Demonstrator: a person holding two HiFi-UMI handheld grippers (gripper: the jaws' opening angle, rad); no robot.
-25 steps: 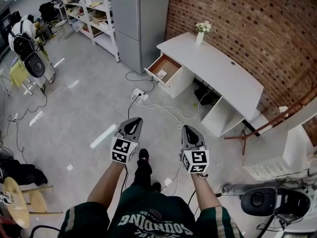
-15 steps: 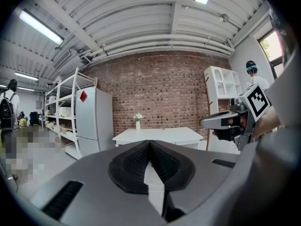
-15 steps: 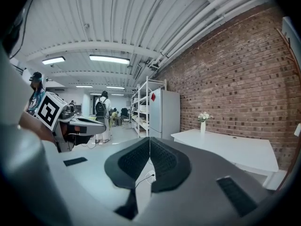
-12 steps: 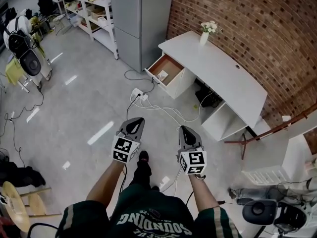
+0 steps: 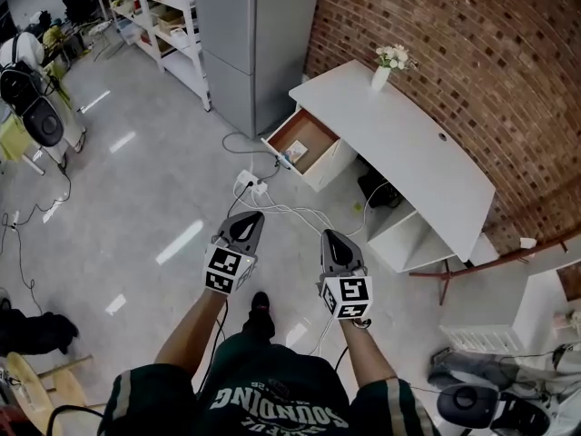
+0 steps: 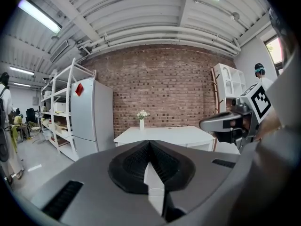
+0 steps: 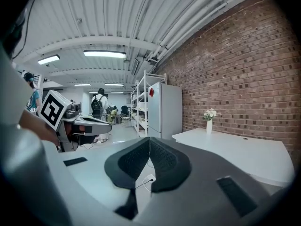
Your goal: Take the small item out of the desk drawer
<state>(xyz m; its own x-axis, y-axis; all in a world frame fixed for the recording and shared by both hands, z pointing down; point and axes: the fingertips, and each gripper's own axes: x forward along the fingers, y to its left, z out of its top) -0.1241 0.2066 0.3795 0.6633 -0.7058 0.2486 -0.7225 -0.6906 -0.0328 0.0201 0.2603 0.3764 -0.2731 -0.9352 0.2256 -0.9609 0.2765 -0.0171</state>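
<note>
A white desk (image 5: 413, 153) stands against the brick wall, its wooden-floored drawer (image 5: 304, 139) pulled open at the near left end. A small pale item (image 5: 295, 157) lies in the drawer's near corner. My left gripper (image 5: 246, 225) and right gripper (image 5: 332, 245) are held side by side over the floor, well short of the drawer, both shut with nothing between the jaws. In the left gripper view the desk (image 6: 164, 135) shows ahead beyond the shut left gripper (image 6: 149, 147). In the right gripper view the desk (image 7: 235, 149) lies to the right of the shut right gripper (image 7: 149, 145).
A power strip (image 5: 247, 183) and loose white cables (image 5: 300, 209) lie on the floor between me and the drawer. A grey fridge (image 5: 245, 34) stands left of the desk, with shelving (image 5: 154, 16) beyond. A vase of flowers (image 5: 386, 69) sits on the desk.
I have walked forward, so the desk and open drawer sit closer and lower in the head view. Both grippers keep their side-by-side pose and stay shut.
</note>
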